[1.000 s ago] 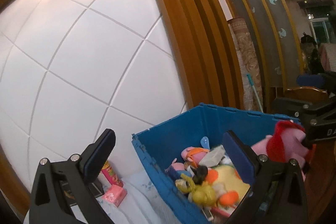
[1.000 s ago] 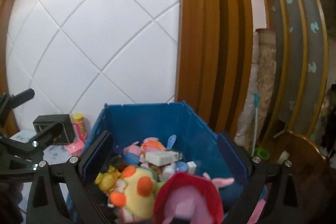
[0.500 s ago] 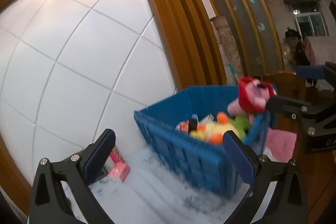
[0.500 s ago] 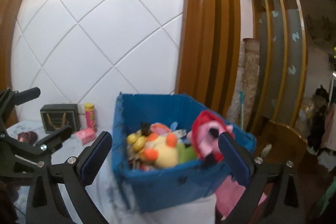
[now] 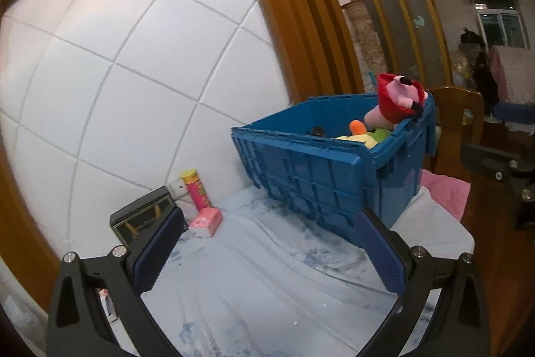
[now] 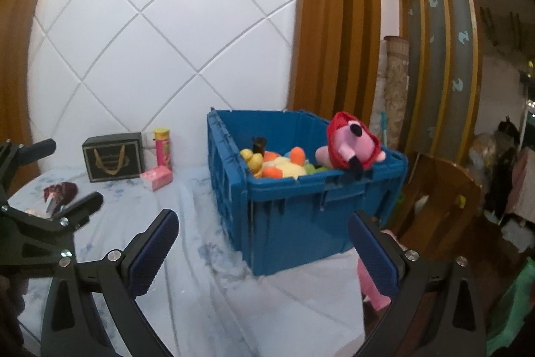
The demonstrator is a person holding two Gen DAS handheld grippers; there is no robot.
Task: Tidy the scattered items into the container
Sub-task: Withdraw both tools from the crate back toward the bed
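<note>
Container: blue ribbed plastic crate (image 6: pixel 301 209) on the pale bedsheet (image 5: pixel 254 283), near the wall.
Toy: pink-and-red plush (image 6: pixel 351 146) draped over its rim, likely overfull.
Left gripper (image 5: pixel 267 256): apart, empty.
Right gripper (image 6: pixel 264 256): apart, empty.

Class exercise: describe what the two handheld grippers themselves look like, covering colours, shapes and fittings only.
Both the left gripper and the right gripper have matte black Y-shaped frames with triangular cut-outs and silver round screws. Their fingers carry dark blue, finely textured rectangular pads. No cables or sleeves are visible.
</note>
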